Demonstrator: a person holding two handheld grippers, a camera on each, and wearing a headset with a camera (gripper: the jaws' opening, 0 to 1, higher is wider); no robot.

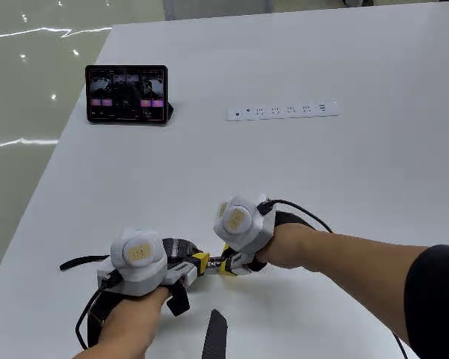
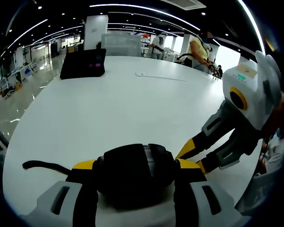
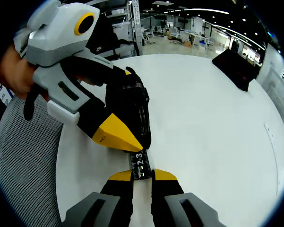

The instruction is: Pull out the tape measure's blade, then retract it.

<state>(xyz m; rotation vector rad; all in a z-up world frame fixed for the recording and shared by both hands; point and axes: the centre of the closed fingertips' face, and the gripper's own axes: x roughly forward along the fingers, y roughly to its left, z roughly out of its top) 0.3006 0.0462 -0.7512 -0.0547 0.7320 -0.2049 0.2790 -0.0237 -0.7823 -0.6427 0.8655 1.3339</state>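
Tape measure [image 2: 134, 172]: rounded matte black case; at the near edge of the white table [image 1: 284, 172]; clamped between the yellow-tipped jaws of the left gripper [image 2: 137, 165]
Blade [image 3: 140, 163]: short flat strip out of the case; numerals legible in right gripper view; too small to read in head view
Right gripper [image 3: 142, 176]: jaws narrow, pinched on the blade
Strap [image 2: 42, 165]: thin, black, limp; flat on the table
Tablet [image 1: 127, 93]: dark slab, propped upright; far left of the table

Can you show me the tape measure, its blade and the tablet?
tape measure [image 2: 134, 172], left gripper view, on the top of its black case.
blade [image 3: 139, 163], right gripper view, on its printed numbers.
tablet [image 1: 127, 93], head view, middle of its screen.
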